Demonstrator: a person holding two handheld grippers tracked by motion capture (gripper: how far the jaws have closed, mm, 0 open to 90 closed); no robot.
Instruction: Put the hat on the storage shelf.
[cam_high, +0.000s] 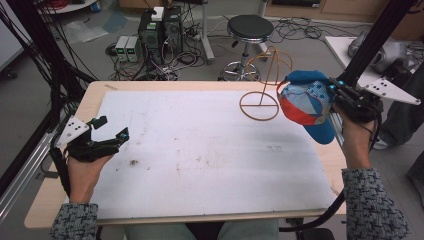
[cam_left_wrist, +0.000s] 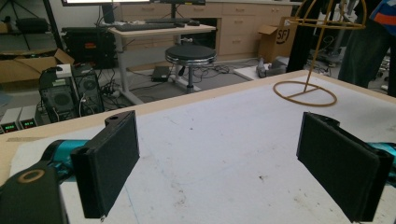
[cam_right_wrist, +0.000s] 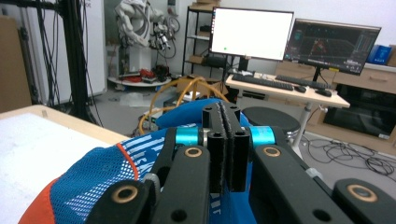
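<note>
A blue cap (cam_high: 305, 102) with orange and white mesh panels hangs in the air over the table's far right corner. My right gripper (cam_high: 340, 95) is shut on the cap's edge. In the right gripper view the jaws (cam_right_wrist: 226, 140) stand pressed together, with the cap (cam_right_wrist: 93, 182) bulging below and ahead of them. Just left of the cap stands a tan wire hat stand (cam_high: 262, 85) with a ring base and a domed top, upright on the mat. My left gripper (cam_high: 112, 127) rests low at the table's left, open, with nothing between its pads (cam_left_wrist: 112, 163).
A white mat (cam_high: 200, 150) covers most of the wooden table (cam_high: 60, 200). Behind the far edge are a black stool (cam_high: 249, 27), computer boxes (cam_high: 160, 30) and loose cables on the floor. A black frame post (cam_high: 370, 40) rises at the right.
</note>
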